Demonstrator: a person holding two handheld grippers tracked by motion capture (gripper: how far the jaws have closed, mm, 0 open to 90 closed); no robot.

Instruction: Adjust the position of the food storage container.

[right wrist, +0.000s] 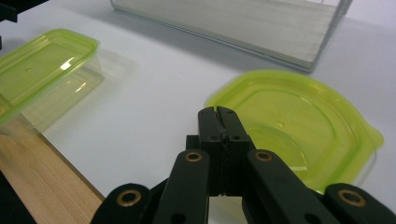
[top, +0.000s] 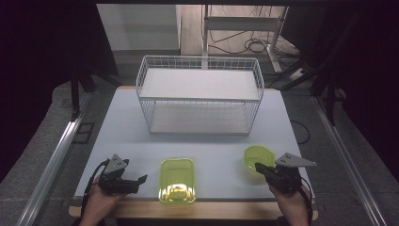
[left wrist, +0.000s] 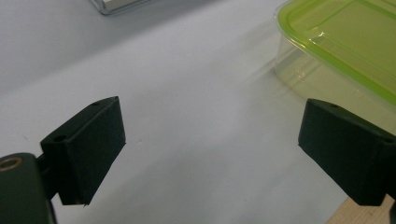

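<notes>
White tabletop (top: 122, 127): left tool (top: 141, 180) gapes wide, empty; right tool (top: 258, 166) closed, holding nothing

The left gripper (top: 141, 179) rests low near the table's front edge, its jaws spread wide with nothing between them. The right gripper (top: 257, 166) has its jaws pressed together, angled forward and inward.

a lab or test room, not a home. the white table (top: 122, 122) stands inside a dark metal frame (top: 75, 89) with aluminium rails (top: 56, 160) along both sides. loose cables (top: 256, 46) and a power strip (top: 297, 73) lie on the grey floor (top: 28, 188) behind, near a bare desk frame (top: 244, 23).
</notes>
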